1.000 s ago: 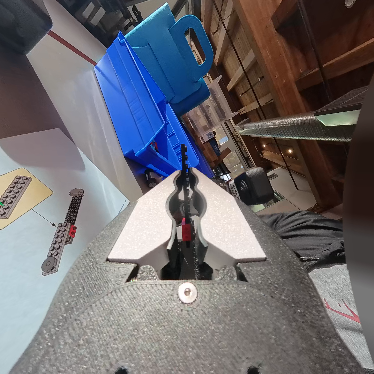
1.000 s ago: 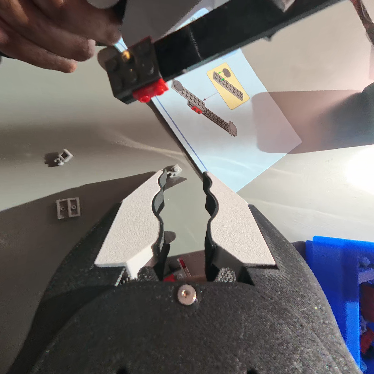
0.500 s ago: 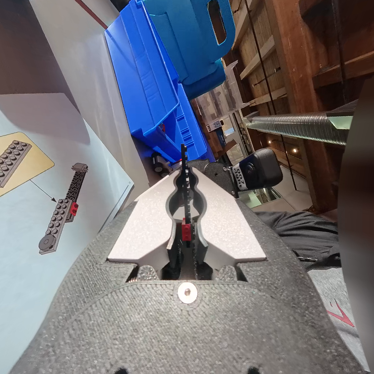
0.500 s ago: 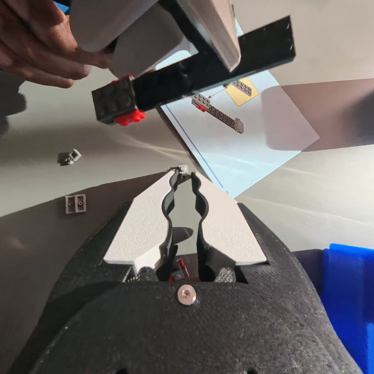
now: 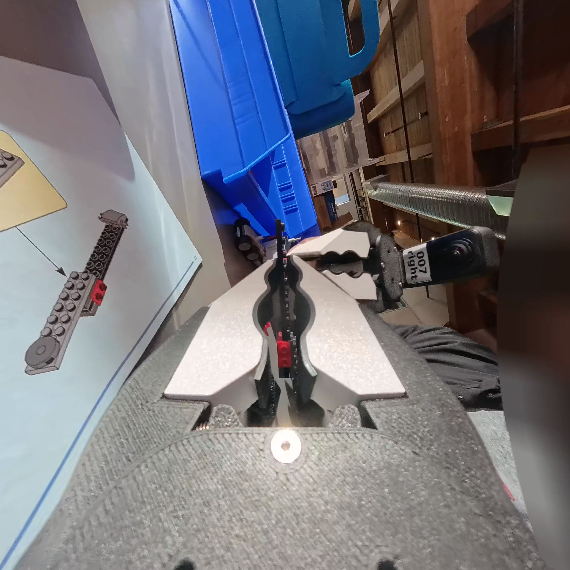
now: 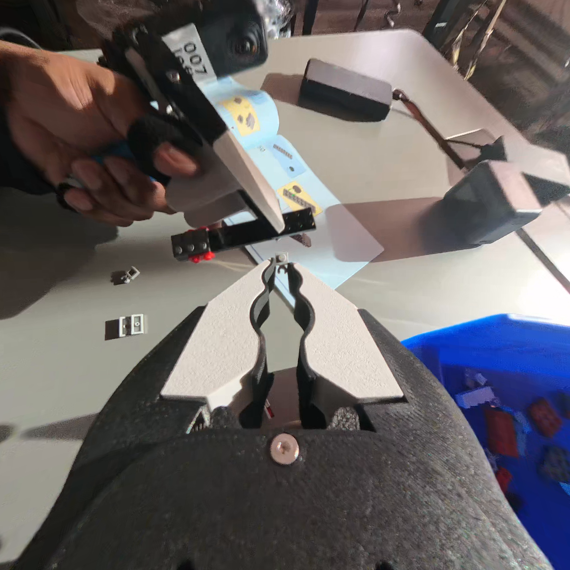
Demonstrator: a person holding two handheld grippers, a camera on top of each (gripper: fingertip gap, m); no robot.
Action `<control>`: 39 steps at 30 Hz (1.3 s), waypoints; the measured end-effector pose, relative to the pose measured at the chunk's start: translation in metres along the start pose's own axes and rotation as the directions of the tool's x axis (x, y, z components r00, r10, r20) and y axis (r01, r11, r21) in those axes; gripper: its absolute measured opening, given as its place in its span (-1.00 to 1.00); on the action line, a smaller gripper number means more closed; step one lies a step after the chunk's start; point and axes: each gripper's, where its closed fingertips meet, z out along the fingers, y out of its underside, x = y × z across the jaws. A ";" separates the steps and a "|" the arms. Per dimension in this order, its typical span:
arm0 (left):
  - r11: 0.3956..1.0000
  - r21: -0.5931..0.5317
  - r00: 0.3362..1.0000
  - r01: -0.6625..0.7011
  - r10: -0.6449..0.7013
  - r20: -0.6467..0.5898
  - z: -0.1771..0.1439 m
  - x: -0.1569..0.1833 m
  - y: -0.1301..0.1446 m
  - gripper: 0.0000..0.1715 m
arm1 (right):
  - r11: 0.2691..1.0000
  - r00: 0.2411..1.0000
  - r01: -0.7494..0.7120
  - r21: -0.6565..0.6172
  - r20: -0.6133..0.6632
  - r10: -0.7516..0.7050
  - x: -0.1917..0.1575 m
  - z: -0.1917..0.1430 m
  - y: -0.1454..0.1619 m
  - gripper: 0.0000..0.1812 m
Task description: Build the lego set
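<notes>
Right gripper (image 6: 281, 267) has closed in half a second: its tips now pinch a small grey clip piece (image 6: 282, 258), lifted off the table (image 6: 61, 354). Just beyond, at twelve o'clock, the left gripper (image 6: 271, 222) clamps the black plate assembly (image 6: 243, 236), red brick at its nine o'clock end. The two have drawn near, so joining looks next. Only the right view shows two loose grey pieces (image 6: 132, 324) at nine o'clock; the left view alone shows the manual (image 5: 77, 277) diagram close up and the blue bin (image 5: 246, 108) wall behind.
</notes>
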 end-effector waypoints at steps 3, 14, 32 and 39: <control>0.999 -0.017 0.999 0.046 -0.047 -0.017 0.007 0.000 0.009 -0.94 | 1.000 1.000 0.019 0.021 -0.019 -0.019 0.003 -0.007 -0.004 -0.90; 0.990 -0.068 0.991 0.124 -0.127 -0.033 0.023 -0.003 0.031 -0.93 | 0.997 0.999 0.040 -0.060 0.011 -0.039 0.000 -0.009 0.014 -0.90; 0.977 -0.147 0.987 -0.154 0.160 0.034 0.023 -0.001 0.036 -0.92 | 0.987 0.989 0.145 -0.076 -0.005 -0.146 -0.003 -0.009 0.015 -0.90; 0.967 -0.168 0.981 -0.191 0.195 0.006 0.021 0.002 0.037 -0.91 | 0.976 0.978 0.208 -0.070 -0.022 -0.210 -0.005 -0.010 0.013 -0.91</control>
